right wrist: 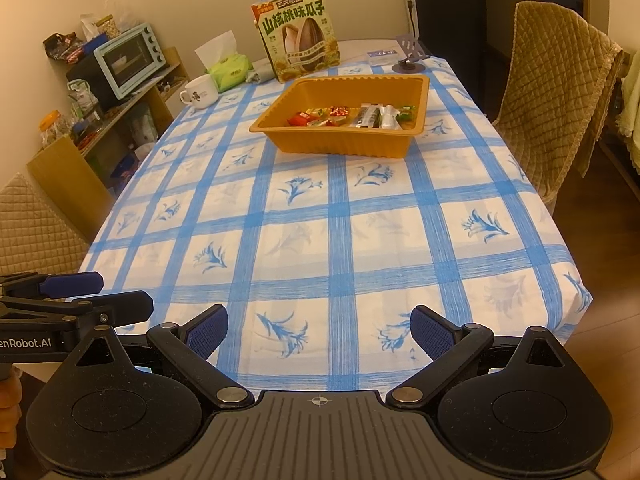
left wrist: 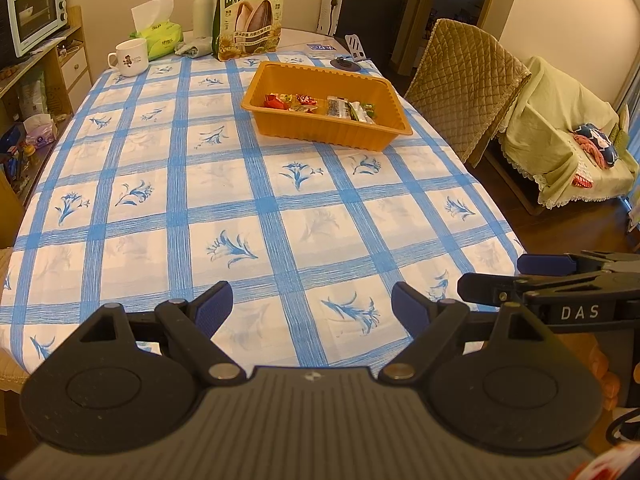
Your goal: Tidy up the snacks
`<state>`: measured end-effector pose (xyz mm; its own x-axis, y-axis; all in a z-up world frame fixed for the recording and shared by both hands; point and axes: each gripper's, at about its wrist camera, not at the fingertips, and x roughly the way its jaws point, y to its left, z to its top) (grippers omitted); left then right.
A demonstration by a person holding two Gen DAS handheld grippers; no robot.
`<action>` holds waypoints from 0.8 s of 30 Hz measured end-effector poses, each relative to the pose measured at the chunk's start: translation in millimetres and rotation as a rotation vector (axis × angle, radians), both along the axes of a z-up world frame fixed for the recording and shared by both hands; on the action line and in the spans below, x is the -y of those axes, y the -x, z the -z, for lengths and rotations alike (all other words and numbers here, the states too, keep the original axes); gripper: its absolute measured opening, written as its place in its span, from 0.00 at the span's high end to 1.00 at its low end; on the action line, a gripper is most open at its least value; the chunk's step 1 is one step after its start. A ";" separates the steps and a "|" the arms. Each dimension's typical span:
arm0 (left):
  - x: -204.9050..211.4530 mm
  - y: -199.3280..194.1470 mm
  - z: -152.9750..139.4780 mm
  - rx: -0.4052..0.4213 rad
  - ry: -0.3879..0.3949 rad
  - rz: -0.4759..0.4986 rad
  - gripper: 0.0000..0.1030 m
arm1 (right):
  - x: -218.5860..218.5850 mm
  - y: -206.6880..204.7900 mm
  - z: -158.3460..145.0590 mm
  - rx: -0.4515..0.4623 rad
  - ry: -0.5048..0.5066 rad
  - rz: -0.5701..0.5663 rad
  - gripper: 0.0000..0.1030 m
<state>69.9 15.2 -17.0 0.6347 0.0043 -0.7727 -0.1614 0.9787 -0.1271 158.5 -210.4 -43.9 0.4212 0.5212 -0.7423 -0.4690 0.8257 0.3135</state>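
Far along the checked cloth (left wrist: 224,200): one ribbed orange plastic tray (left wrist: 332,128), rectangular, holding a row of small wrapped snacks (left wrist: 320,106). Behind, one glossy seed bag (left wrist: 250,16), upright. Left tongs (left wrist: 312,304) wide, empty; right tongs (right wrist: 319,326) wide, empty.

orange tray (right wrist: 344,140) | upright, on tablecloth | wrapped snacks (right wrist: 352,116) inside
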 end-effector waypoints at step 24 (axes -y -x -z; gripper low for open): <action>-2.9 -2.0 -0.7 0.002 0.002 0.000 0.17 | -4.4 -0.6 0.3 0.000 0.003 0.000 0.06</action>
